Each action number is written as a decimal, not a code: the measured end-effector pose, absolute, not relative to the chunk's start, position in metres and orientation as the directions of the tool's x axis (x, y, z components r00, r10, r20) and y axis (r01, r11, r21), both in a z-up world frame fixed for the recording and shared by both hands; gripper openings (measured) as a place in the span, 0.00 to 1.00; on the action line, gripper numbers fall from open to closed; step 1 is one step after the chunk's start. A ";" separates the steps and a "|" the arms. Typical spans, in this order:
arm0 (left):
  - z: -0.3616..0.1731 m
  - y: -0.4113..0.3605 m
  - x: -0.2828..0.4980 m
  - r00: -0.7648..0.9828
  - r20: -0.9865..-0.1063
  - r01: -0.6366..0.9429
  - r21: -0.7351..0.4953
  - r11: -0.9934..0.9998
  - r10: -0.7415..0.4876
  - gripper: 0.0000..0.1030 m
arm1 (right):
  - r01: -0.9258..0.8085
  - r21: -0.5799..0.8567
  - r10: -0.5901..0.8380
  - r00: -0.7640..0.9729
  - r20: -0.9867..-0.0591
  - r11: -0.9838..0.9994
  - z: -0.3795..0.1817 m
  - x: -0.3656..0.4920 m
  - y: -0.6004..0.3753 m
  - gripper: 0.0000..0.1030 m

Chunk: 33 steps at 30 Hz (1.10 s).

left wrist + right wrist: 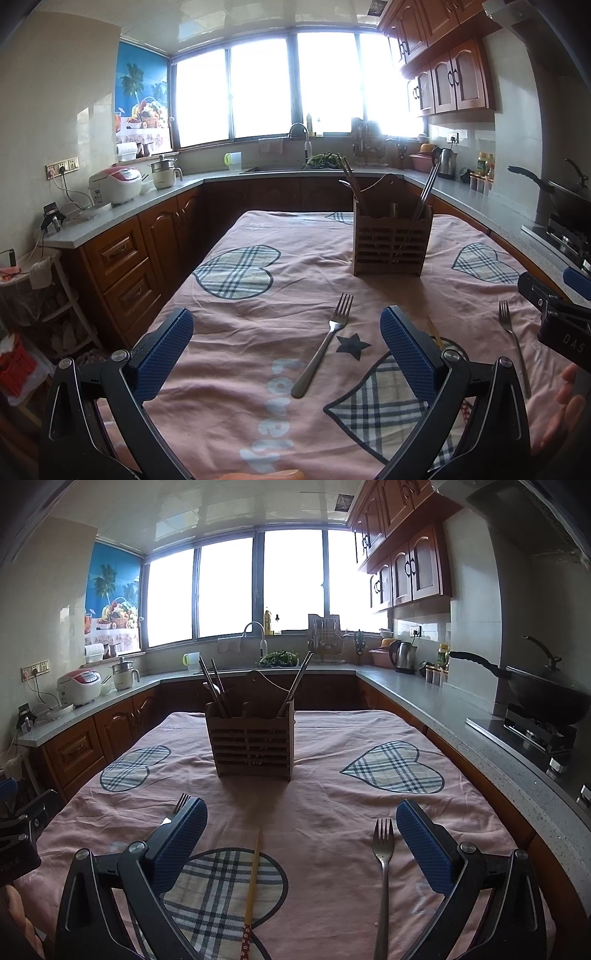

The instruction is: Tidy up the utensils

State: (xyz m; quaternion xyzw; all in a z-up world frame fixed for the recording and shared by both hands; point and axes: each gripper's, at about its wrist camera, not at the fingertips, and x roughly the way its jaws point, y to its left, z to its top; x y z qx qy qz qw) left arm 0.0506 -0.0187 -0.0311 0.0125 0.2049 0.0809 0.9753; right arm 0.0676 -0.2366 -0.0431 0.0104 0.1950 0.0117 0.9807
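A wooden slatted utensil holder [391,240] [253,740] stands upright mid-table with chopsticks and utensils in it. In the left wrist view my left gripper [286,350] is open above a steel fork [323,345] lying between its fingers. A second fork [513,343] lies to the right, near my right gripper's body [557,317]. In the right wrist view my right gripper [301,842] is open and empty; a yellow chopstick [253,882] lies between its fingers and the second fork [383,871] lies just inside the right finger. The first fork's tines [181,803] peek past the left finger.
The table wears a pink cloth [332,794] with plaid hearts. Kitchen counters surround it: rice cooker [114,182] at left, sink [295,168] at back, kettle [404,657] and wok [543,690] on the stove at right.
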 end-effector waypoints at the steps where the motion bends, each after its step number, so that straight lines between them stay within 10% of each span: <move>1: -0.031 -0.019 0.051 0.903 -0.397 -0.153 0.058 0.987 0.163 1.00 | -0.018 0.024 0.026 0.924 -0.383 1.000 -0.043 0.068 -0.237 1.00; 33: 0.001 -0.024 0.048 0.930 -0.344 -0.121 0.043 0.992 0.128 1.00 | -0.104 0.072 0.119 0.959 -0.256 0.992 -0.008 0.040 -0.235 1.00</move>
